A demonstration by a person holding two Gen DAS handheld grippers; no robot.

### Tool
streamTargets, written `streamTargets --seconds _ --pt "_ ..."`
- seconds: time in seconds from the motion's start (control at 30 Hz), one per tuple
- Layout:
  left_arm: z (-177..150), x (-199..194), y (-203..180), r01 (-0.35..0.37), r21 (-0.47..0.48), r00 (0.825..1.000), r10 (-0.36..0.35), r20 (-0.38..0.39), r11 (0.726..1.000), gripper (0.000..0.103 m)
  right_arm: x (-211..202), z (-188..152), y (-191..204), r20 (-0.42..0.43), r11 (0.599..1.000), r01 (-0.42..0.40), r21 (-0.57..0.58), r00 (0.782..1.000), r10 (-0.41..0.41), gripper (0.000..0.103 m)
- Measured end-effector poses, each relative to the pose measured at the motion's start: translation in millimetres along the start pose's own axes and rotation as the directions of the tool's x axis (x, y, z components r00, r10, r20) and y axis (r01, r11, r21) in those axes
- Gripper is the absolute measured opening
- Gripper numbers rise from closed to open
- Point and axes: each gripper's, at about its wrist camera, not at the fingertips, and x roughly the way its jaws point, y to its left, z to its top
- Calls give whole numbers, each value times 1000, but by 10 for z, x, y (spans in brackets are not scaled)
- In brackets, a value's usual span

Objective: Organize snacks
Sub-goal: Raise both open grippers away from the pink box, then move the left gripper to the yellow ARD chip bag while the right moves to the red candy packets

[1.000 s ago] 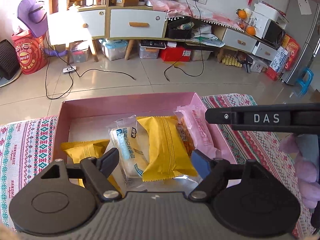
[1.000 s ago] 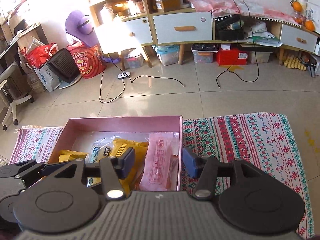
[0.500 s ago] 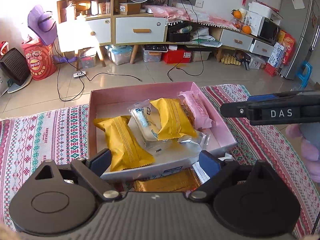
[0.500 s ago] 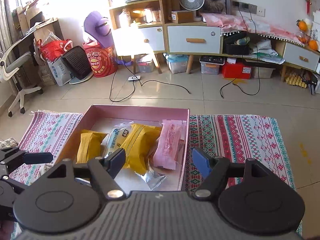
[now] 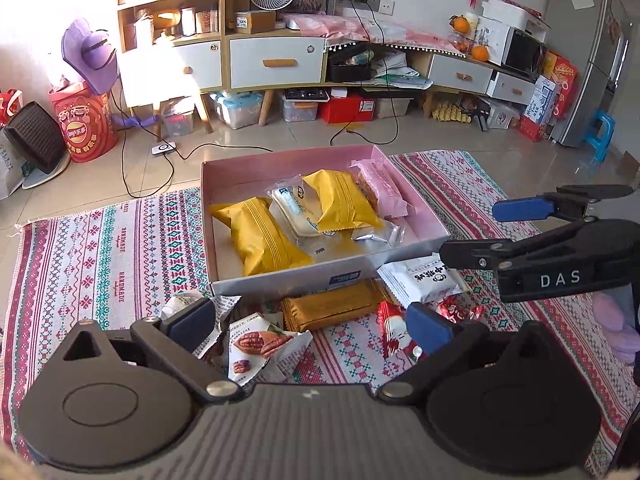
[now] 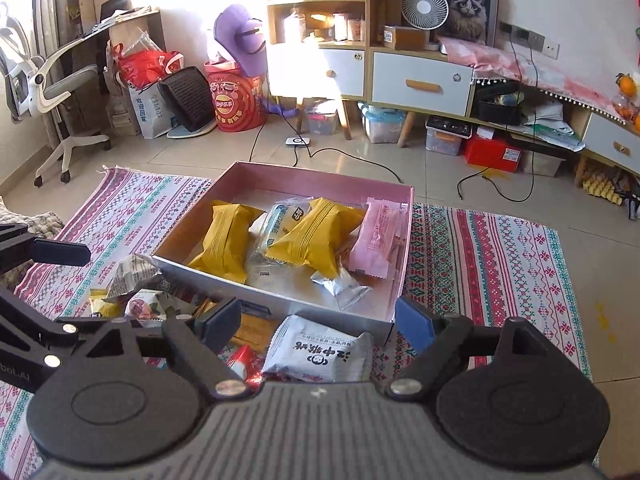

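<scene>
the pink box [image 5: 416,216] sits on the patterned cloth [image 5: 100,248] on the tiled floor, and holds two yellow packs [image 5: 260,236], a white-blue pack [image 5: 292,208], a pink pack [image 5: 384,188] along its right wall and a small silver sachet [image 5: 378,234]. just in front of the box, loose on the cloth, lie a gold bar [image 5: 332,306], a white pack [image 5: 420,280] with black print, a pecan pack [image 5: 260,344], a crumpled wrapper [image 5: 182,304] and red candies [image 5: 394,330].

the left gripper [image 5: 308,322] hangs over the loose snacks, jaws spreading wide with nothing gripped; the pecan pack and red candies lie below the gap. the right gripper [image 6: 316,318] hangs over the white pack [image 6: 320,354] at the box's near edge, jaws also opening, pads clear of everything. shelves and drawers [image 5: 276,62] line the far wall.
</scene>
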Motion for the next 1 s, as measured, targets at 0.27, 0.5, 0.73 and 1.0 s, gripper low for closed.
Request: streamTargets --seconds 0.27,0.5,0.73,1.0 --pt "-231 -112 35 -32 18 999 31 12 999 103 -103 -171 107 -2 1000 -24 4 1000 24 86" --pt "-433 -114 124 -45 0 999 45 19 999 103 -111 -323 190 2 1000 -21 -18 1000 21 88" --pt "-652 -85 258 -59 23 998 60 -21 998 103 -89 -488 271 3 998 -18 -52 1000 19 91" --pt "-818 -7 557 -81 22 994 82 -70 996 103 18 -642 335 -30 998 -39 -46 999 38 91"
